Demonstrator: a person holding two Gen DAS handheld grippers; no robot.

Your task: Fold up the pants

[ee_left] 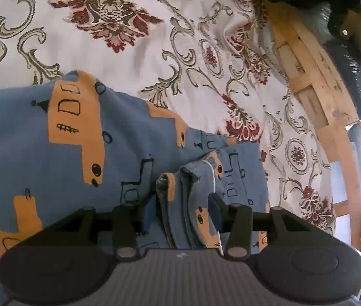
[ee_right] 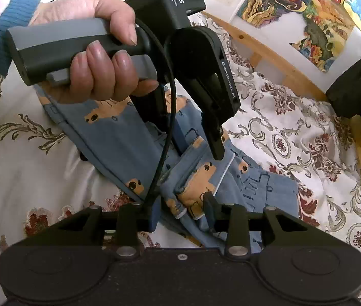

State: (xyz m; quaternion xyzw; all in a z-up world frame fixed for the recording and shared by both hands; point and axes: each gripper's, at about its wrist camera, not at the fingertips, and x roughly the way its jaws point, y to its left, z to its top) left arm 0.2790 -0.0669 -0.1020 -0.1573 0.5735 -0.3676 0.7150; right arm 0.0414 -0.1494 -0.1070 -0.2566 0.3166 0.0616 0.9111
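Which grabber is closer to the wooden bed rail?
Left, probably. The left gripper holds the pants nearer the wooden rail; the right gripper grips the pants on its near side.

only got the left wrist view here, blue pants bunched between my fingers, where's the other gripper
Observer: The right gripper sits close by, its fingers around bunched pants fabric too.
Operator: is my left one lifted or lying on the bed
Observer: The right wrist view shows the left gripper pointing down into the pants, with a hand on its handle.
Operator: anything behind me i can't see
Observer: Colourful paintings hang on the wall past the wooden bed frame.
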